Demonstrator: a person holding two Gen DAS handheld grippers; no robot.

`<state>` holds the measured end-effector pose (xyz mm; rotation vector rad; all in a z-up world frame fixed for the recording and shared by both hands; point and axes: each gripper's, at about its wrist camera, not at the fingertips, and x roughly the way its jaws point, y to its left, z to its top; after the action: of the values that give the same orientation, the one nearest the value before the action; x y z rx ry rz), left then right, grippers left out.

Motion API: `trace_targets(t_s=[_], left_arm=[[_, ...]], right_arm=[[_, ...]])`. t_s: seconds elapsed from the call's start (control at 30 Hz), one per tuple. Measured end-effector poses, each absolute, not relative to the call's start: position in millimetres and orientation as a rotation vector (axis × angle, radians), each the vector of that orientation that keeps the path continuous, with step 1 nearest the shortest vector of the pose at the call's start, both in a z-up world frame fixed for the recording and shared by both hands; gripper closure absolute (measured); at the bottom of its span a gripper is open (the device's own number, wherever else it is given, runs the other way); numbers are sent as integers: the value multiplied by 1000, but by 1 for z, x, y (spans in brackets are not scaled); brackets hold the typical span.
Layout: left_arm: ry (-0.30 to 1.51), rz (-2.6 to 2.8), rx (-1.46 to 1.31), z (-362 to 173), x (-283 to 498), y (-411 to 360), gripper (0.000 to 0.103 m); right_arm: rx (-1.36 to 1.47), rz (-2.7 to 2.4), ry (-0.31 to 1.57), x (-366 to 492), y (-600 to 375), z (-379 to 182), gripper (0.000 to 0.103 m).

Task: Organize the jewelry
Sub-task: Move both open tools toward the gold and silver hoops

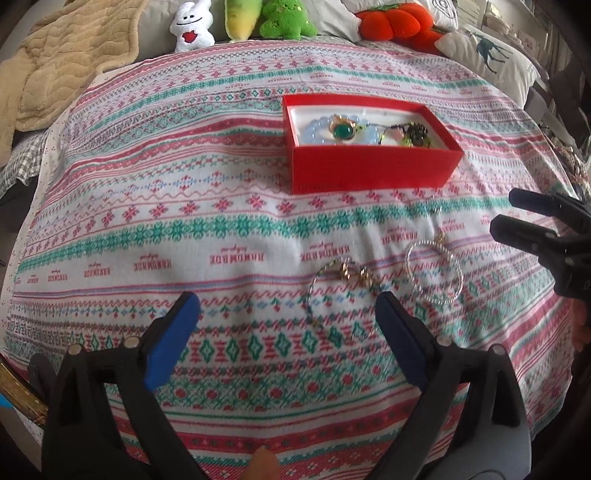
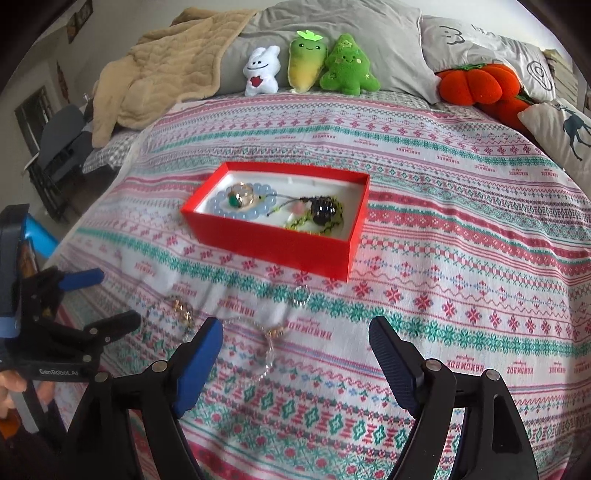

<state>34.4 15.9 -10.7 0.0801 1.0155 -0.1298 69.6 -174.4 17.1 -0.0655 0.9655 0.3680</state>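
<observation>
A red box (image 1: 373, 168) (image 2: 273, 247) with a white lining sits on the patterned bedspread. It holds a pale blue bead bracelet (image 1: 314, 131) (image 2: 221, 201), a green-stone ring (image 1: 342, 131) (image 2: 236, 199) and a dark beaded piece (image 1: 415, 134) (image 2: 325, 210). On the cloth in front lie a gold chain piece (image 1: 356, 277) (image 2: 183, 308), a thin bangle (image 1: 317, 291) and a sparkly bangle (image 1: 434, 271) (image 2: 266, 354). My left gripper (image 1: 288, 306) (image 2: 107, 299) is open and empty, just before the chain. My right gripper (image 2: 295, 332) (image 1: 502, 214) is open and empty, beside the sparkly bangle.
Plush toys (image 2: 314, 66), an orange plush pumpkin (image 2: 476, 85), grey pillows (image 2: 354, 33) and a beige blanket (image 2: 162, 70) line the far end of the bed. A small ring (image 2: 301, 295) lies near the box. A dark chair (image 2: 59, 147) stands off the left edge.
</observation>
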Motion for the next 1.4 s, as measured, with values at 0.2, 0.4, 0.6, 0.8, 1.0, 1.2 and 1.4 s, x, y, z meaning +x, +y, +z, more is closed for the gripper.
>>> trace_targets(t_s=[0.2,0.4,0.6,0.8,1.0,1.2,1.4], left_arm=[[1042,-153,100,-25,21,21,6],[1036,-173,137,-34,9,26,5],[1016,-215,157,-42,3,23,4],[982,-274,153,-49,6,15,3],[965,-321,180,-51,21,2,3],[956,-379,174,-50,32,-6,5],[949,-416,180,-48,34,-11,20]], right_arm=[[-97,372,1001,58,-177,-3,20],[-144,382,1032,46,-178,-20,20],[-184,392,1047,39,-176,-32,20],[-226,396,1042,36,-170,-40,17],[-233,399,1036,37,-169,-44,13],[-235,402,1037,38,-168,-44,13],[-238,409,1037,40,-167,-44,13]])
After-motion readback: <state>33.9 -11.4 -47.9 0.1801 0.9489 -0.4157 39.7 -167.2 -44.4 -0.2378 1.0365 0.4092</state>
